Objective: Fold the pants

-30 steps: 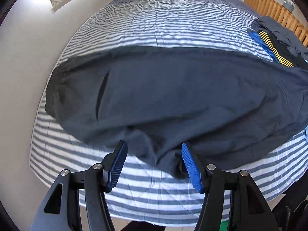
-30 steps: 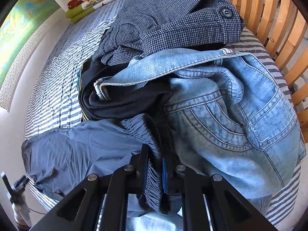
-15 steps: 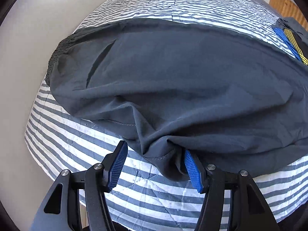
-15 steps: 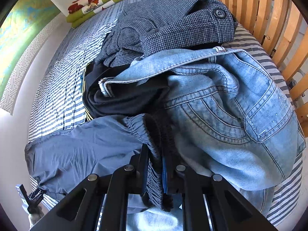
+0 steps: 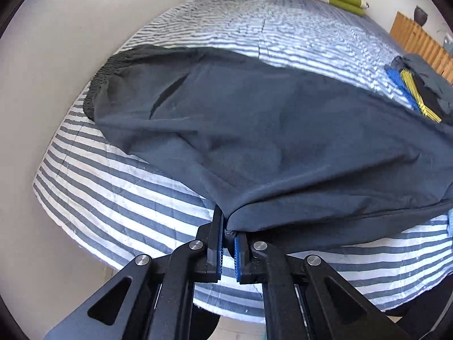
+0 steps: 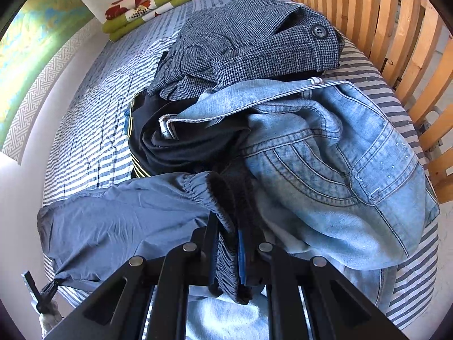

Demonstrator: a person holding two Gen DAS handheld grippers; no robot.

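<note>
No readable text, label or number shows anywhere.

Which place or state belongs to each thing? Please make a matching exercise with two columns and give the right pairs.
Things:
1. dark blue pants
2. light blue jeans
3. checked grey garment
4. folded green blanket

Places or states:
A. at the far end of the bed
B. spread across the striped bedcover, pinched by both hand-held grippers
C. top of the pile, button showing
D. crumpled, near the wooden slats

Pairs: 1-B, 2-D, 3-C, 4-A
</note>
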